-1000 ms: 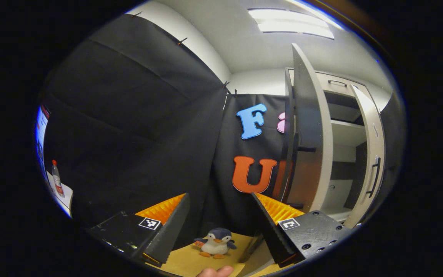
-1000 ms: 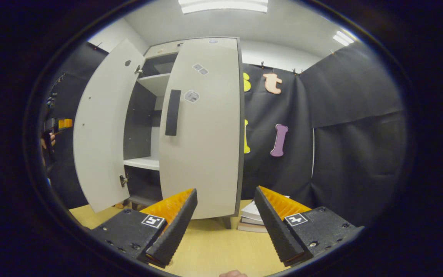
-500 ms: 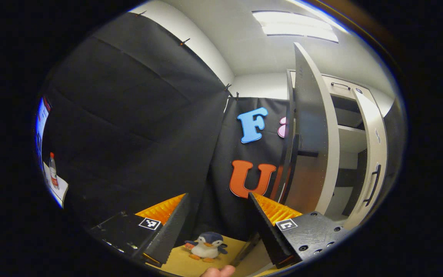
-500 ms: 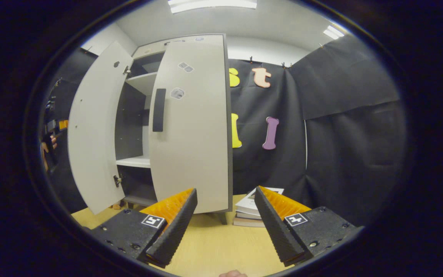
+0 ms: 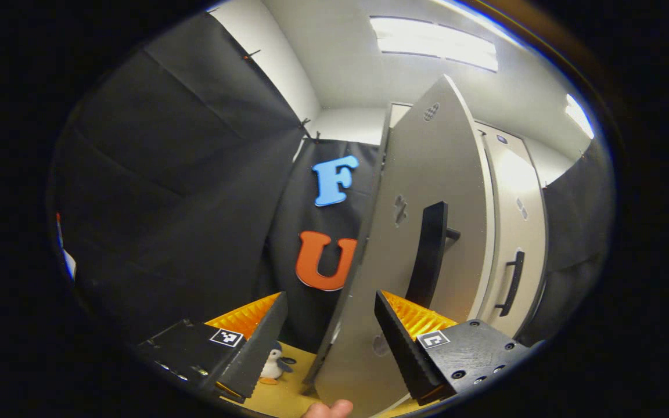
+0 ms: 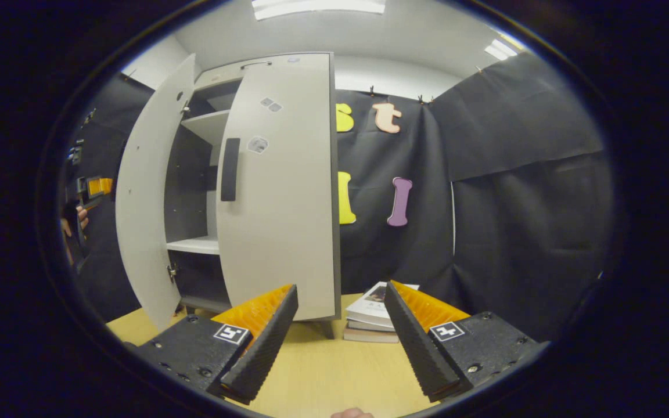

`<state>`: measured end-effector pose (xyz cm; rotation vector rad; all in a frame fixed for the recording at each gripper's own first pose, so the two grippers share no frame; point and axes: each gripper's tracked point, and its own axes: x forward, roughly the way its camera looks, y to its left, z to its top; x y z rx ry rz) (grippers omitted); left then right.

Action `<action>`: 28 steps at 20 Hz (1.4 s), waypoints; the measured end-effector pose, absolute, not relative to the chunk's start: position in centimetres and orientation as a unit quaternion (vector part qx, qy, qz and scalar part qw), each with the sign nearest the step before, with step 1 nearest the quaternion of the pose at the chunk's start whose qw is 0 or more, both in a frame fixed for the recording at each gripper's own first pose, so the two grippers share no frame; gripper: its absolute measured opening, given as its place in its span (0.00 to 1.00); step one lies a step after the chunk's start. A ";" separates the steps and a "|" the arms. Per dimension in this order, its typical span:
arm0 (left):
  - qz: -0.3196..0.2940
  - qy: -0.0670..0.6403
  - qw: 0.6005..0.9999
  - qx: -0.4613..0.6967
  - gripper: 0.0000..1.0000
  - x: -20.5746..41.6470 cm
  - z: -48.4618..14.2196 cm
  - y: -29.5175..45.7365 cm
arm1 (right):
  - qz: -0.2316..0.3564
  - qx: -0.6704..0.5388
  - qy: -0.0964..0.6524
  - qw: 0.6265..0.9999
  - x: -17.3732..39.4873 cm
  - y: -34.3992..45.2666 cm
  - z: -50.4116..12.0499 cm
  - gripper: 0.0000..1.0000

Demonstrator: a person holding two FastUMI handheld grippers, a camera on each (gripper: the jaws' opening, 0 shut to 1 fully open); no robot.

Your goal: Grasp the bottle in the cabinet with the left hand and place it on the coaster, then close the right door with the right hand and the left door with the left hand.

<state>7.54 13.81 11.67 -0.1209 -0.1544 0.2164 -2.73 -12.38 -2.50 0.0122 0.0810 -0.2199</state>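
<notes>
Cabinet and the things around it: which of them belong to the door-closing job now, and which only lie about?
Belong to the job:
- left door, ajar
- right door, nearly shut
- cabinet
- left tongs, open
- right tongs, open

Only lying about:
- penguin toy
- stack of books
- table
</notes>
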 end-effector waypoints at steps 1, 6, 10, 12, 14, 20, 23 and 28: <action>0.087 -0.071 0.992 -0.062 0.93 8.3 11.4 12.3 | -0.113 0.008 0.042 0.993 -2.8 -12.5 -2.6 0.99; 0.015 -0.060 0.998 -0.031 0.99 11.1 11.0 6.8 | -0.131 0.008 0.034 0.991 -3.5 -13.5 -2.0 0.98; -0.002 -0.065 0.998 -0.025 0.99 10.4 11.6 5.7 | -0.132 0.014 0.032 0.991 -3.1 -13.7 -1.7 0.98; 0.005 -0.060 0.998 -0.022 0.99 9.3 11.0 5.5 | -0.125 0.016 0.032 0.992 -2.6 -13.1 -1.7 0.98; 0.017 -0.049 0.998 -0.027 0.95 7.6 9.7 5.7 | -0.108 0.019 0.030 0.993 -2.0 -11.9 -1.6 0.94; 0.067 0.010 0.997 -0.038 1.00 1.4 1.8 5.8 | -0.063 0.030 0.029 0.997 -0.1 -8.6 -2.2 0.98; 0.099 0.016 0.994 -0.043 0.95 -0.7 -1.3 6.5 | -0.051 0.026 0.037 0.998 0.3 -7.9 -2.4 0.98; 0.131 0.041 0.990 -0.024 0.95 -3.6 -4.7 7.9 | -0.044 0.026 0.049 0.997 0.3 -7.4 -3.2 0.98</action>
